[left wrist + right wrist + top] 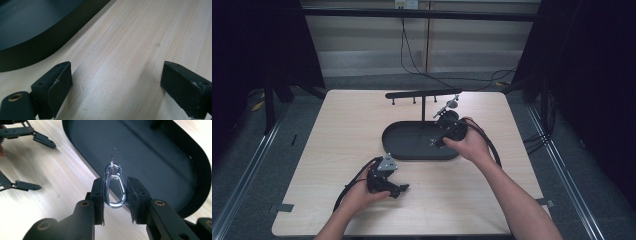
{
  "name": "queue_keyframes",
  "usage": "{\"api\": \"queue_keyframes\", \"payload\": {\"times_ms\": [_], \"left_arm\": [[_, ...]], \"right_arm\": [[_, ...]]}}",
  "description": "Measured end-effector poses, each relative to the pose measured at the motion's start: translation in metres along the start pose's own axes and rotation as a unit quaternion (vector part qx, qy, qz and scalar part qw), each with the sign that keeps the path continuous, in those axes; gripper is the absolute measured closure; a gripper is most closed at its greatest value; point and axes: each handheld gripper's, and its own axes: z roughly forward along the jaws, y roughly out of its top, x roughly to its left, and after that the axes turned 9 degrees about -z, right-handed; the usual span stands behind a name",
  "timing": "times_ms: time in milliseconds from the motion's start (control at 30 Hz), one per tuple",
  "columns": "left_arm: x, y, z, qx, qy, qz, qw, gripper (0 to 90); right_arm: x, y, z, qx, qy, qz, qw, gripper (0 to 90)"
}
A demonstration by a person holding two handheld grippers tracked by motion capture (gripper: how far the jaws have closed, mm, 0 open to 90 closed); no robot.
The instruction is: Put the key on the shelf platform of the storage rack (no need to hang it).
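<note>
A silver snap hook [115,186] is clamped between the jaws of the right gripper [115,195], with the pads pressed on its two long sides. It is held upright, the rounded end low between the pads and the end with a small ring [112,167] standing clear above them. This grip appears chosen so that the ring end is left free, probably for hanging on one of the pegs of the black rack [422,94] that stands at the far edge of the table [337,130]. In the high view the right gripper [447,131] is held over the right half of the oval black tray [404,142], near the middle of the tabletop, so the hook is carried above the tray's near rim rather than resting in it.

The left gripper [399,190] is rested low near the front edge of the tabletop, towards its left corner, and is kept out of the way. Its jaws are spread wide with nothing between them, bare wood being seen across the gap in the left gripper view, with the tray wall [37,47] cut off at the upper left.

From above, the hook is mostly covered by the right hand [467,142] and cannot be made out clearly. Whether its spring gate is closed cannot be told. The rack's pegs are too small to count reliably.
</note>
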Motion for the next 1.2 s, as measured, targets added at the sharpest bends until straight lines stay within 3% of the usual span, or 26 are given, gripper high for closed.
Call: {"api": "queue_keyframes", "payload": {"times_ms": [1200], "left_arm": [[0.0, 0.0, 0.0, 0.0, 0.0, 0.0, 1.0, 10.1]], "right_arm": [[-0.021, 0.009, 0.018, 0.029, -0.018, 0.02, 0.9992, 68.9]]}}
